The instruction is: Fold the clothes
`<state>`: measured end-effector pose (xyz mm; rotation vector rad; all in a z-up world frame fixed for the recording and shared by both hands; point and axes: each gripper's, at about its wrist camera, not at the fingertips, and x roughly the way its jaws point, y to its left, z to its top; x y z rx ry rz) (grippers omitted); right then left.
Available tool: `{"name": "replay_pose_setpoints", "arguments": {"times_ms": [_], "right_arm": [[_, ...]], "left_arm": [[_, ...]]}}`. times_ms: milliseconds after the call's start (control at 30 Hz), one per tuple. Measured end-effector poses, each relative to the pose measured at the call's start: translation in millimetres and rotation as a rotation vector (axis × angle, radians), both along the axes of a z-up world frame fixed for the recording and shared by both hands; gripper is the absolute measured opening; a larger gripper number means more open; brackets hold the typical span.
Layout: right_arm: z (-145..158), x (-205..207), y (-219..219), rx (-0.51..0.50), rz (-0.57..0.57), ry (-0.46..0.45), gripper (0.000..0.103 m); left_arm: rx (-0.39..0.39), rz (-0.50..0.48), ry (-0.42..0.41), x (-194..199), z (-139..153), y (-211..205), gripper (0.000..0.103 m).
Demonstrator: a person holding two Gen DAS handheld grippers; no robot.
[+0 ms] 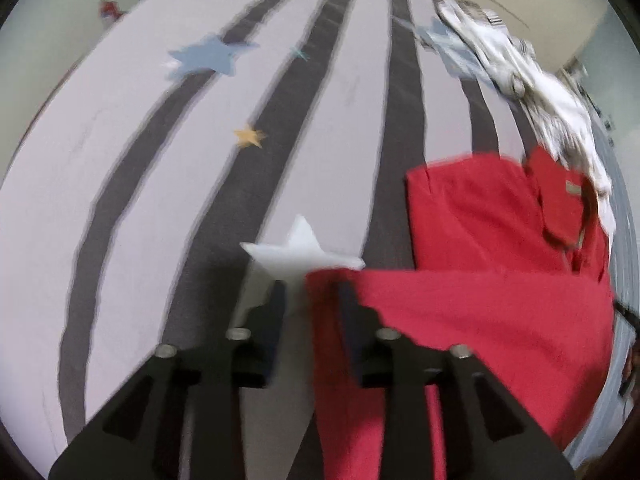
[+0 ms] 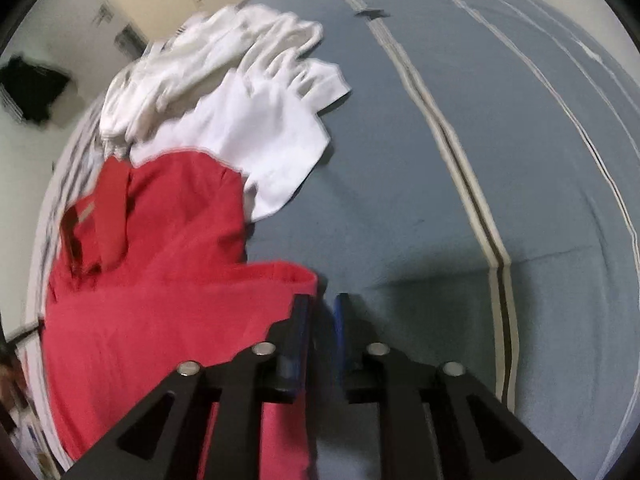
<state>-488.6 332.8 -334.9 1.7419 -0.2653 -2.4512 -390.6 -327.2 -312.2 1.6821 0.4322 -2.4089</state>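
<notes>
- Red cotton shirt, partly folded, lies on the striped grey bedspread beside a crumpled white garment pile.
- Left gripper stands partly open; the shirt's edge reaches between its fingers, unpinched.
- Right gripper is narrowly parted at the shirt's hem, gripping nothing.

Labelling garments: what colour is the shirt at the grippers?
Solid red shirt, no pattern visible; shows best in the right wrist view.

Striped bed cover, pale walls — blurred
</notes>
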Motion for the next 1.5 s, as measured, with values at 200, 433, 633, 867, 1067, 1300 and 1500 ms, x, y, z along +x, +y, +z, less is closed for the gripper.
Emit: {"name": "replay_pose_setpoints", "arguments": {"times_ms": [200,433,633,867,1067,1300,1500], "right_arm": [[32,40,-1,-0.011,0.037,0.052,0.030],[28,136,-20,-0.016,0.134,-0.026,0.030],[5,196,-22,-0.012,0.157,-0.120,0.030],[-6,211,-24,-0.017,0.160,-0.115,0.030],[-14,211,-29,0.020,0.180,-0.116,0.015],[-3,212,-21,0.058,0.174,-0.097,0.003],[-5,215,-15,0.059,0.151,-0.103,0.004]], "left_arm": [[0.082,0.060,0.115,66,38,-3,0.067],[0.085,-0.103,0.006,175,22,48,0.067],[0.107,-0.130,-0.048,223,4,71,0.064],[0.050,-0.213,-0.064,230,-10,98,0.025],[0.029,-0.252,-0.054,232,-7,102,0.007],[-0.031,-0.235,-0.057,243,11,59,0.001],[-0.006,-0.170,-0.087,255,3,43,0.001]]}}
